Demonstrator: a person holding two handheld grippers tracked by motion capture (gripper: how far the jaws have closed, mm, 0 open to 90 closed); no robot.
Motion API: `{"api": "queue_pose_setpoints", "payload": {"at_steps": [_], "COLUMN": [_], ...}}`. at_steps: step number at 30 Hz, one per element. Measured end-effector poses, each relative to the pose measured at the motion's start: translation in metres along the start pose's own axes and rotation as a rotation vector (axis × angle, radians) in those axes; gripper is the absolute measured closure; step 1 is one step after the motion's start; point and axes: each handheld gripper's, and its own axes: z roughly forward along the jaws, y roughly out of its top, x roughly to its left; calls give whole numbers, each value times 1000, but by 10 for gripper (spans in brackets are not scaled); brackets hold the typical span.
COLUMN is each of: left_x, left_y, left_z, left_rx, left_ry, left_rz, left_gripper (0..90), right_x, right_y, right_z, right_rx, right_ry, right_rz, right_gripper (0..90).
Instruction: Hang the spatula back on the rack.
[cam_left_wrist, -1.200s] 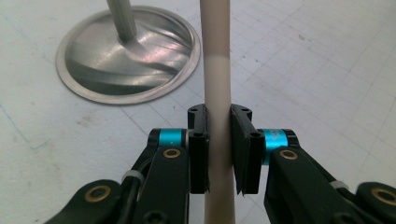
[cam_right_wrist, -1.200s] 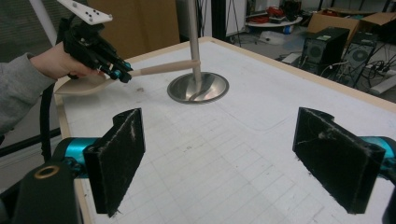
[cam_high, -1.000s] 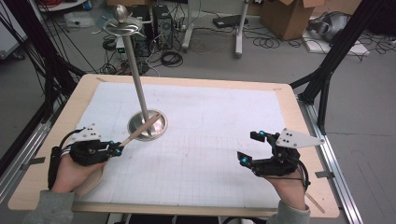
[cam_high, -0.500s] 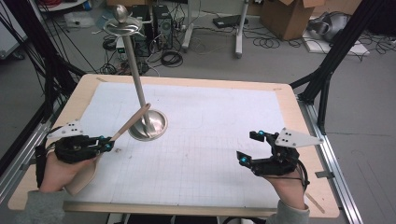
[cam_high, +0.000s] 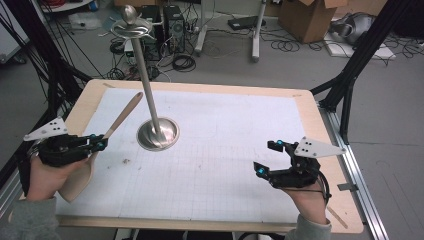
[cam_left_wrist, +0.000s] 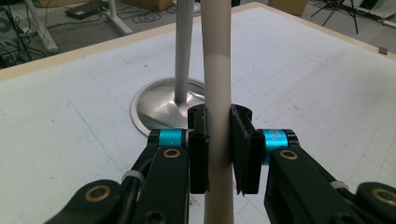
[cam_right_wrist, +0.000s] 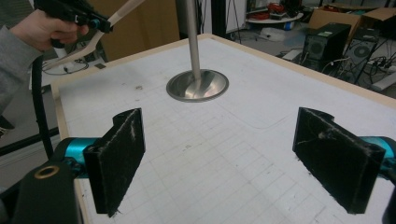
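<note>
A wooden spatula (cam_high: 121, 117) slants up and to the right over the left side of the table, its broad blade (cam_high: 76, 181) hanging below the person's left hand. My left gripper (cam_high: 102, 144) is shut on the spatula's handle (cam_left_wrist: 218, 70), and both pads press on it. The handle's tip stops short of the pole of a metal stand (cam_high: 158, 134), whose round base (cam_left_wrist: 159, 105) rests on the table. My right gripper (cam_high: 266, 157) hovers low over the table's right side, its jaws open wide with nothing between them (cam_right_wrist: 229, 163).
The stand's tall pole (cam_high: 146, 75) rises to a ring and a knob (cam_high: 131, 22) at the top. A white gridded mat (cam_high: 225, 150) covers the wooden tabletop. Beyond the far edge are boxes, cables and black frame legs.
My left gripper has risen and drawn back to the left with the spatula. The handle's tip has lifted from beside the stand's base and now points up. The right gripper stayed still.
</note>
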Motion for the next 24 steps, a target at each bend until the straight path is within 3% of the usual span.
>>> {"api": "queue_pose_setpoints", "payload": {"at_steps": [11, 15, 24], "left_x": [9, 12, 15], "left_y": [8, 12, 27], "left_z": [-12, -16, -27], "left_rx": [-60, -70, -74], "left_ry": [-8, -6, 35], "left_rz": [-7, -44, -12], "left_gripper": [780, 780, 780], "right_x": [2, 1, 1], "right_y": [0, 0, 0], "right_z": [-3, -4, -3], "right_rx": [0, -5, -1], "right_ry": [-5, -8, -5], "right_rz": [3, 5, 1], "right_gripper": [160, 160, 160]}}
